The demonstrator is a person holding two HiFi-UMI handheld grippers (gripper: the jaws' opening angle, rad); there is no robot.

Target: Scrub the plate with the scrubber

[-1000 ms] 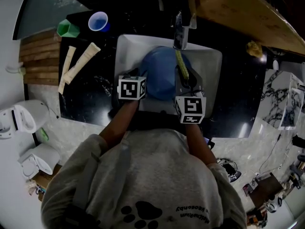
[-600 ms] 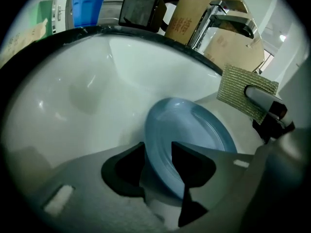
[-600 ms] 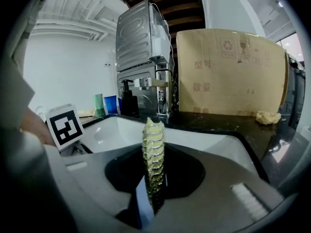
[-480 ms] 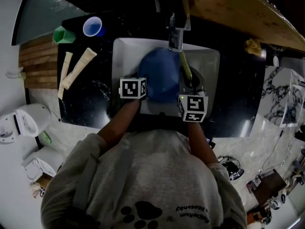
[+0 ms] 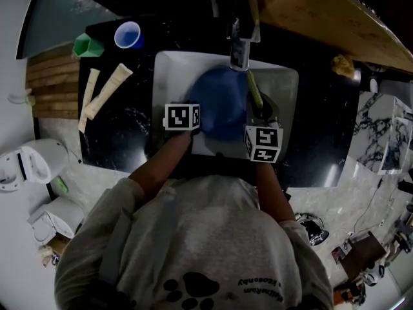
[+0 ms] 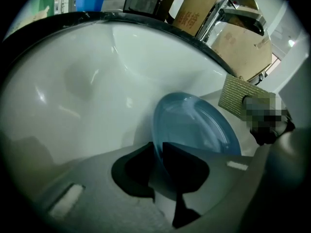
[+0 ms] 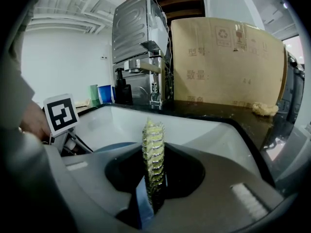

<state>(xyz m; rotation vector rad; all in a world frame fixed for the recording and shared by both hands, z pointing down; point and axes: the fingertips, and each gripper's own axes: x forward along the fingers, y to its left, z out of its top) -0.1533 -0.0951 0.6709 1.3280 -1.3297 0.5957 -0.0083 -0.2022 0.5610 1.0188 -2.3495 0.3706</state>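
A blue plate leans tilted in the white sink. My left gripper is at the plate's near left rim. In the left gripper view the plate has its rim between the jaws of the left gripper, which are closing and touch it on both sides. My right gripper is shut on a yellow-green scrubber, held upright by the plate's right edge. The right gripper view shows the scrubber pinched on edge in the right gripper, with the plate just left of it.
A tap stands over the sink's far rim. On the dark counter to the left are a blue cup, a green cup and two cream tubes. A cardboard box lies behind, and a white kettle sits near left.
The scrubber has shifted from over the plate's right part to its right edge. The left gripper stays at the plate's left rim.
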